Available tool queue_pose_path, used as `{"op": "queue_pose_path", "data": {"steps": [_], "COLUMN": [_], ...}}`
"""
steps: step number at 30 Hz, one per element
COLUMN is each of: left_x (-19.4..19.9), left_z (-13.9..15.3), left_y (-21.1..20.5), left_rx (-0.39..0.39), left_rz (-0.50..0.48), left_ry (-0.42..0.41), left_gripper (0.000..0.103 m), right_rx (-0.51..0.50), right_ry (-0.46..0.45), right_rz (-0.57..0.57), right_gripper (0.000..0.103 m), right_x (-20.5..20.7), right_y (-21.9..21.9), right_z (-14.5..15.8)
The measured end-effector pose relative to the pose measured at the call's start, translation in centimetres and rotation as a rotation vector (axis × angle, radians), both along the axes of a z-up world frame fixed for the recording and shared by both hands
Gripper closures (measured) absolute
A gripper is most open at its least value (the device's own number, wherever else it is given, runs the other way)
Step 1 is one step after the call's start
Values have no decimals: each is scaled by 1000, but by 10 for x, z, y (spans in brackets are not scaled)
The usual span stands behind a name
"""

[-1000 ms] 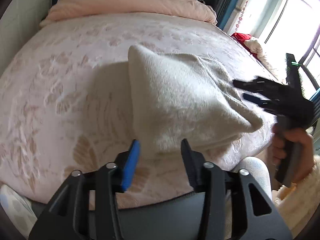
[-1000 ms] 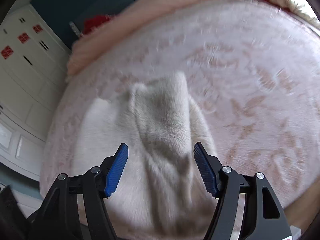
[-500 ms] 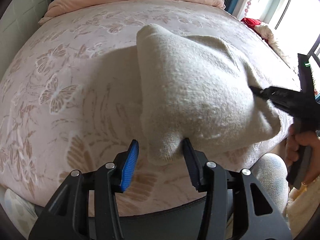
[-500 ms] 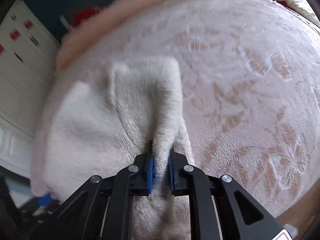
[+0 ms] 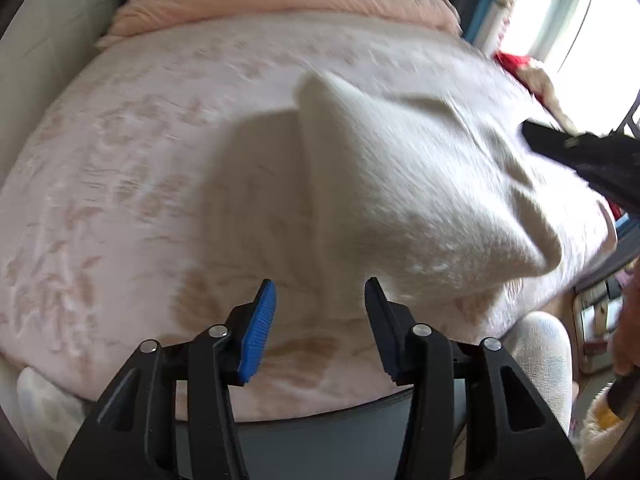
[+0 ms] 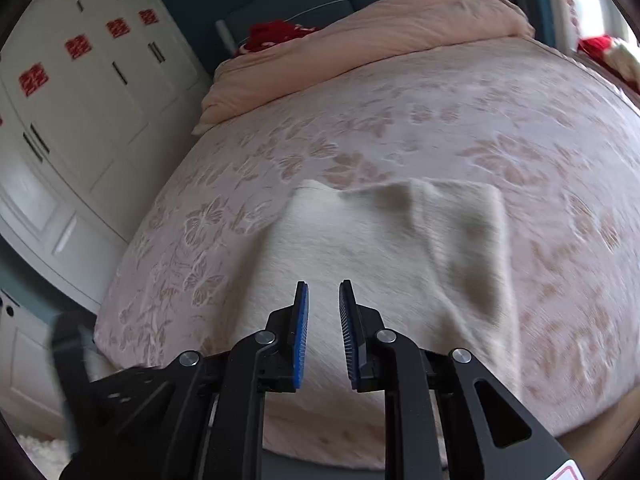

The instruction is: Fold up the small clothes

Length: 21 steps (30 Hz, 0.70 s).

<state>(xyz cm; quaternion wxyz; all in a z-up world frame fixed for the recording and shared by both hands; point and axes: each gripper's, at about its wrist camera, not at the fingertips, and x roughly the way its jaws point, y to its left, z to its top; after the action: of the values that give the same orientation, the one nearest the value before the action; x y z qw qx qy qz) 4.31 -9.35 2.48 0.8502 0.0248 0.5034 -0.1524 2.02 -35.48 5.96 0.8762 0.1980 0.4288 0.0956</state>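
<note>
Your cream fleece garment (image 5: 400, 200) lies across the pink floral bedspread (image 5: 120, 200), filling the centre and right of the left wrist frame, with one corner peaked up at upper centre and another fold bulging toward the lower right. In the right wrist view the same garment (image 6: 380, 248) spreads through the middle of the frame, a flap doubled over on its right side.

Your left claw (image 5: 320, 312) is spread wide at the bottom centre, just short of the garment's near edge and holding nothing. Your right claw (image 6: 323, 332) has its blue pads parted by a narrow gap, with the garment behind them and nothing pinched; in the left wrist view its black fingers (image 5: 580, 156) reach in from the right edge over the garment.

A rolled peach duvet (image 6: 360, 48) lies along the top of the bed, with something red (image 6: 276, 34) behind it. White cupboards (image 6: 80, 100) with red stickers fill the upper left of the right wrist frame.

Half a second ago your right claw was clamped on a ridge of the garment, which it has since let go. The garment corner that sat between your left fingers is now beyond them.
</note>
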Motion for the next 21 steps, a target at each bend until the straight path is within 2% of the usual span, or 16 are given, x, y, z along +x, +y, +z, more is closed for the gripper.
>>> {"op": "queue_pose_path", "data": {"steps": [2,4,5,6,7,10,13,16,18,19,20,21], "left_x": [0,-1,0,0,0,0,2,2,2,3,3,3], "left_z": [10,16,16,15,14,13,17,18,16,13,11,7], "left_y": [24,51,60,67,74,79,73,59,47,41,34,26], "left_rx": [-13,-28,-32,-36,-37,-38,-55,-69,-73,-77,-82,-84], "left_rz": [55,126,150,169,186,191,169,133,106,95,82,68], "left_ry": [-17,-21,-15,-11,-6,1,-4,-9,-7,0,9,20], "left_gripper": [48,48,48,48,48,48,48,43,40,40,40,40], "right_rx": [19,37,9,-1,-14,-24,-40,-9,-8,-36,-77,-94], "right_ry": [61,199,217,169,158,173,105,58,92,136,201,239], "right_rz": [28,110,139,169,182,190,131,-22,-123,-136,-130,-122], "right_gripper": [86,85,86,88,89,89,90,88,87,93,103,103], "right_x": [22,39,43,44,46,55,35,-3,-27,-28,-30,-31], "right_y": [27,64,86,100,109,116,92,33,-8,-18,-26,-31], "right_z": [-23,-67,-90,-97,-95,-75,-47,-29,-41,-54,-74,-89]}}
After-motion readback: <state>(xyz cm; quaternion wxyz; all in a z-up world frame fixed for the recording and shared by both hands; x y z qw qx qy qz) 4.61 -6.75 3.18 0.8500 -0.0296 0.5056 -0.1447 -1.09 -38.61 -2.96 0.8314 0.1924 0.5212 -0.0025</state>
